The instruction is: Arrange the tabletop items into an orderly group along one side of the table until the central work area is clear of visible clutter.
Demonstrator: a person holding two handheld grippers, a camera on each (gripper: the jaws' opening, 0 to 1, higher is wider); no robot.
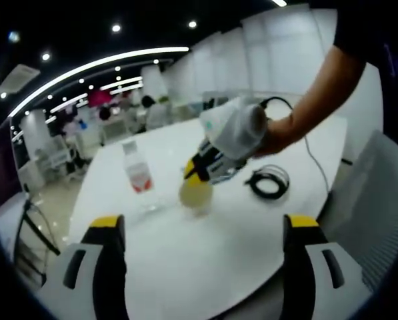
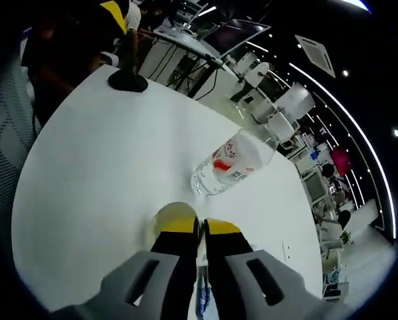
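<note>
A pale yellow cup (image 1: 196, 195) stands on the white table (image 1: 205, 267) near its middle. My right gripper (image 1: 194, 175) comes in from the right in a person's hand, its yellow tips at the cup's top. In the right gripper view the right gripper (image 2: 199, 230) has its jaws nearly together, apparently pinching the rim of the cup (image 2: 164, 217). A clear water bottle (image 1: 137, 175) with a red label stands just left of the cup; the bottle (image 2: 235, 163) is beyond the jaws. My left gripper (image 1: 205, 223) is open wide above the near table, holding nothing.
A coiled black cable (image 1: 269, 181) lies on the table right of the cup, with a lead running to the far edge. The black coil (image 2: 127, 81) sits near the table's rim. A grey mesh chair (image 1: 379, 200) stands at the right edge. Office desks lie beyond.
</note>
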